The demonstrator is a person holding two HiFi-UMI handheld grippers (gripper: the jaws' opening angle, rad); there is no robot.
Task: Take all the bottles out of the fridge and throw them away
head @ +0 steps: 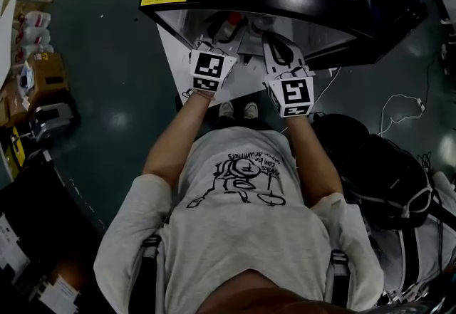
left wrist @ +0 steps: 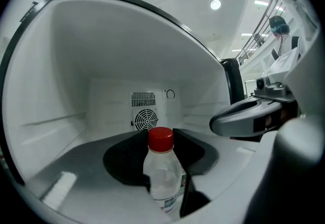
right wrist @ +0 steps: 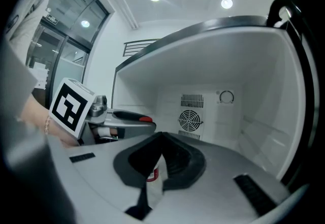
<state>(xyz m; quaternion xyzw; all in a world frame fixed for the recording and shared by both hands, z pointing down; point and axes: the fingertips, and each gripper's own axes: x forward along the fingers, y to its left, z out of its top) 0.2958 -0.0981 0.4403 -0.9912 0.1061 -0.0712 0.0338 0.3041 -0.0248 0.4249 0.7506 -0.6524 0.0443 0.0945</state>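
The left gripper (left wrist: 158,136) is clamping the red-capped bottle (left wrist: 163,172) at its shoulder, inside the fridge (left wrist: 86,55) — best drawn straight out, upright, clear of the frame. The right gripper (right wrist: 161,136) is idling beside it, jaws pinched together.

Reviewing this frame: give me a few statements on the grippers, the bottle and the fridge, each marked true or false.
1. The left gripper is closed on a bottle with a red cap. True.
2. The right gripper is wide open. False: its jaws are together.
3. The fridge is closed. False: it stands open, and both gripper views look into it.
4. A round fan grille sits on the fridge's back wall. True.
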